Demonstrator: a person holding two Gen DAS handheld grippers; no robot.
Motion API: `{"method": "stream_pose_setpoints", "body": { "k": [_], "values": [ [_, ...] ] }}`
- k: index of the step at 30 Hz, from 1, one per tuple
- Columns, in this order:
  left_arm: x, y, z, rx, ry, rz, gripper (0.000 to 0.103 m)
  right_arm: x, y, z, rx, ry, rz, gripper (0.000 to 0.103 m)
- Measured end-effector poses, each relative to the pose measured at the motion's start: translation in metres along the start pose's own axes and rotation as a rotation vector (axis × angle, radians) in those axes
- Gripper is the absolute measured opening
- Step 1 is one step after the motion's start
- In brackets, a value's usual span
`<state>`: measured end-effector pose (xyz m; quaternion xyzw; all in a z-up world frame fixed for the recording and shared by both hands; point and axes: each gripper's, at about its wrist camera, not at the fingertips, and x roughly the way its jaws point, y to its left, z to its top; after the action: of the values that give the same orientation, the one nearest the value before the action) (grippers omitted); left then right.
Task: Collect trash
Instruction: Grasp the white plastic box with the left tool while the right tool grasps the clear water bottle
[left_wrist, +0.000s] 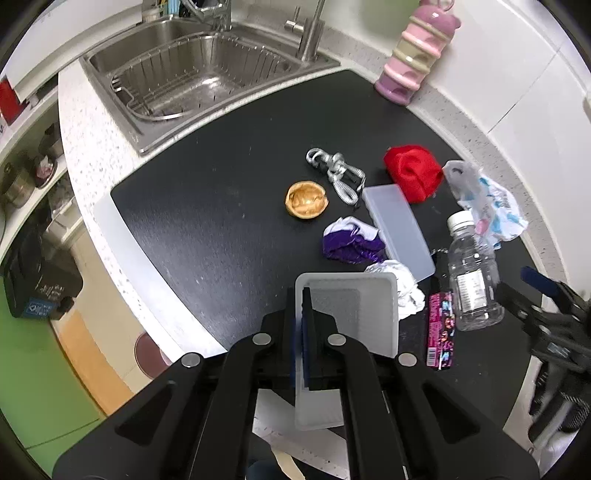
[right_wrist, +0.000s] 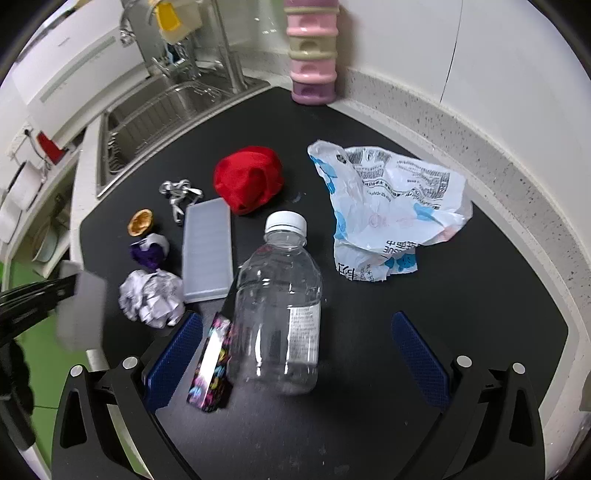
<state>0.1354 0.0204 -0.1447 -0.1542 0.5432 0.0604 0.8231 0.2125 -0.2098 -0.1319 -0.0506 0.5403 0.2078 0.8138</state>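
Left tongs (left_wrist: 304, 295) pinch the wall of our white bin (left_wrist: 391, 314), held above the black mat (left_wrist: 203, 221). Right tongs (right_wrist: 295, 354) stand spread around the upright plastic bottle (right_wrist: 277, 314). To grip well, we centre the bottle between the pads and squeeze gently, since thin plastic probably buckles. A candy box (right_wrist: 210, 369) touching the bottle's left side crowds the left pad (right_wrist: 173, 354); crumpled paper (right_wrist: 151, 295) and a plastic bag (right_wrist: 388, 210) lie near.
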Motion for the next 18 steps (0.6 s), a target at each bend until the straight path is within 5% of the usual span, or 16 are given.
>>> {"method": "stream_pose_setpoints", "body": {
  "k": [10,12,15,18],
  "values": [
    [-0.021,-0.004,0.001,0.037,-0.048,-0.027,0.002,0.041,0.004,0.003,0.028,0.097,0.037,0.097],
    [-0.023,-0.003,0.0,0.042,-0.05,-0.032,0.002,0.044,0.005,0.003,0.031,0.106,0.051,0.089],
    [-0.025,-0.002,-0.001,0.044,-0.055,-0.039,0.002,0.043,0.007,0.003,0.026,0.105,0.067,0.061],
    [-0.029,-0.001,-0.002,0.046,-0.065,-0.046,0.002,0.038,0.009,0.004,0.027,0.092,0.077,0.058]
  ]
}}
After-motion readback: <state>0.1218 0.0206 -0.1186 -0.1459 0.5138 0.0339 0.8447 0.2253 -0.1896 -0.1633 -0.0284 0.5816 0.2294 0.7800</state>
